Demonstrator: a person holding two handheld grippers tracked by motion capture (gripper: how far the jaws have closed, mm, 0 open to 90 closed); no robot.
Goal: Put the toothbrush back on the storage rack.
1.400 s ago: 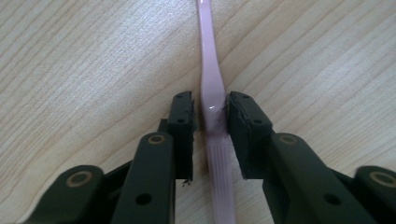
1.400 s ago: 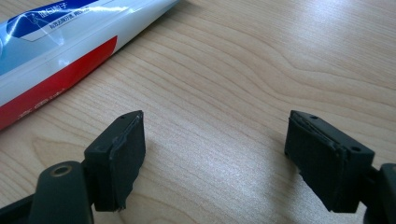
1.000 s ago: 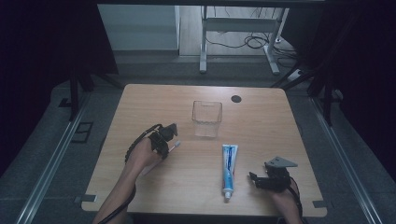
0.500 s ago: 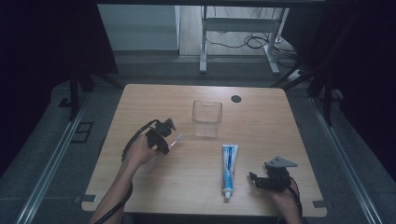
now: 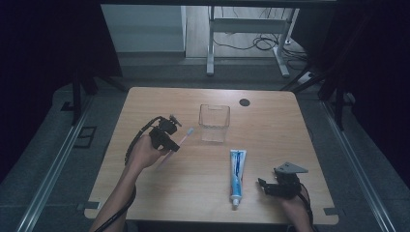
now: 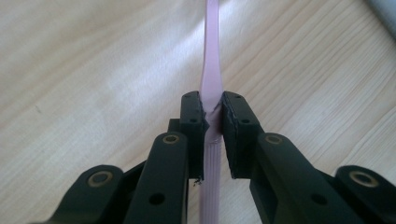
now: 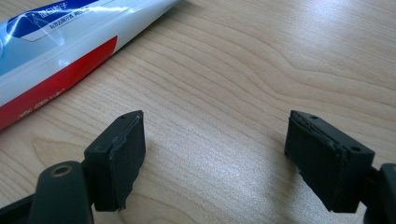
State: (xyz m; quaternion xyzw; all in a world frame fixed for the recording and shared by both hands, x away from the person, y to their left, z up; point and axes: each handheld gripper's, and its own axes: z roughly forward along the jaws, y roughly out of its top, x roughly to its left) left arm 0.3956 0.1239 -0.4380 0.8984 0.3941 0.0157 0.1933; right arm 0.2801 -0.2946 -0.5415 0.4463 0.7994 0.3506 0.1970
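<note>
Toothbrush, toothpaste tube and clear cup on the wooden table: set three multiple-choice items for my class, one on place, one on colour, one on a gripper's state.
1. Where does the toothpaste tube lie?
A. Inside the clear cup
B. Flat on the table, nearer the person than the cup
C. Between the left gripper's jaws

2. What colour is the toothbrush handle?
A. Pink
B. Green
C. Black

3. How do the right gripper's jaws stand?
A. Shut on the tube
B. Shut on the toothbrush
C. Open, with bare table between them

Answers:
1 B: in the high view the tube lies on the table, on the person's side of the clear cup.
2 A: the left gripper clamps a pale pink handle.
3 C: the right gripper view has wood grain between the parted jaws.
</note>
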